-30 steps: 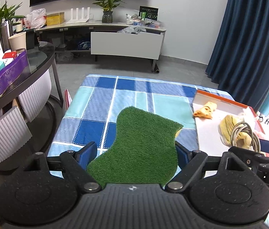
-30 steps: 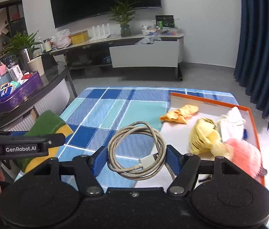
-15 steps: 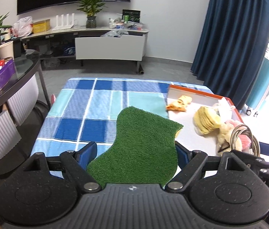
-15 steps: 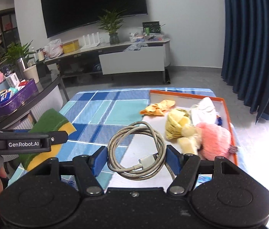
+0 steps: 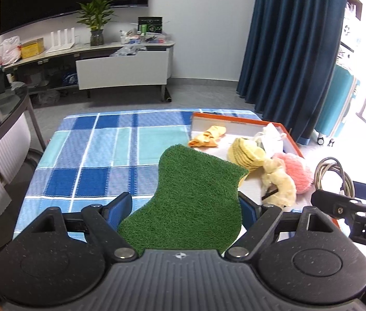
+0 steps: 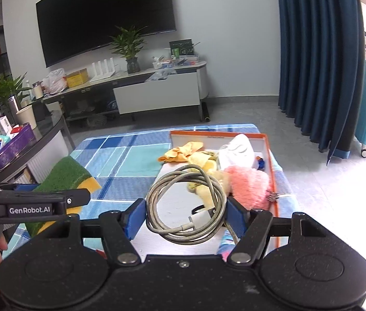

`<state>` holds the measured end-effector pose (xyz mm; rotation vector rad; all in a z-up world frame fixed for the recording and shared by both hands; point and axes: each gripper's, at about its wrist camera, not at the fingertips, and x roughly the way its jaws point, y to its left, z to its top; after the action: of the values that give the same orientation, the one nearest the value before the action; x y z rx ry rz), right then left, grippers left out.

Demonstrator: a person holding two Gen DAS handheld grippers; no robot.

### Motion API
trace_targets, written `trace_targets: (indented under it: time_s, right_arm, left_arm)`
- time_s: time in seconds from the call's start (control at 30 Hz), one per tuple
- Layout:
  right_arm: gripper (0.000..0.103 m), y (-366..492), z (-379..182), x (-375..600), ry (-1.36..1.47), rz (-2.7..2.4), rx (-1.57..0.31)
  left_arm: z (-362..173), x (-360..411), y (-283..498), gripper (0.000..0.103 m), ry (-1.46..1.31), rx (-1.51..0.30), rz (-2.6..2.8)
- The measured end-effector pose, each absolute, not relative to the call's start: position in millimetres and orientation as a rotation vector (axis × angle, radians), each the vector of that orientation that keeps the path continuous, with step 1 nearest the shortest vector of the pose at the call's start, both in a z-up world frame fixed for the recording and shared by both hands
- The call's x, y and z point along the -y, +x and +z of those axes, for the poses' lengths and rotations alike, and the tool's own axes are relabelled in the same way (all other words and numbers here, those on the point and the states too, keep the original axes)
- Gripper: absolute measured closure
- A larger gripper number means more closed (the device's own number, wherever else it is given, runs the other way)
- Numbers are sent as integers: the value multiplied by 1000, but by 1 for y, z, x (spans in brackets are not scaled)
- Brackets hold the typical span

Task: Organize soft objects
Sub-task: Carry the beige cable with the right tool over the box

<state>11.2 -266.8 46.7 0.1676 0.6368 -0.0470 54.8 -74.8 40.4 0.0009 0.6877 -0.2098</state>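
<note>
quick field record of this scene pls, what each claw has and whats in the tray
left claw: shut on green scouring sponge, yellow underside seen from the right wrist view
right claw: shut on coiled grey cable
tray: orange-rimmed, white floor, on the right side of the table
tray contents: orange cloth, yellow knit toy, pink fluffy toy, white item
table cover: blue checked cloth
both loads: held above the table, not yet set down

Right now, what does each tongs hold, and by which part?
Left tongs grip the green scrub pad by its two side edges. Right tongs grip the coiled grey cable across the coil's outer sides.
</note>
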Motion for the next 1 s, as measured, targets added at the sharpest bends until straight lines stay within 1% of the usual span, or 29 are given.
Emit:
trace_targets:
  time_s: [1.0]
  right_arm:
    - [23, -7, 58, 307, 206, -167, -595]
  left_arm:
    - [45, 119, 55, 18, 51, -663, -324]
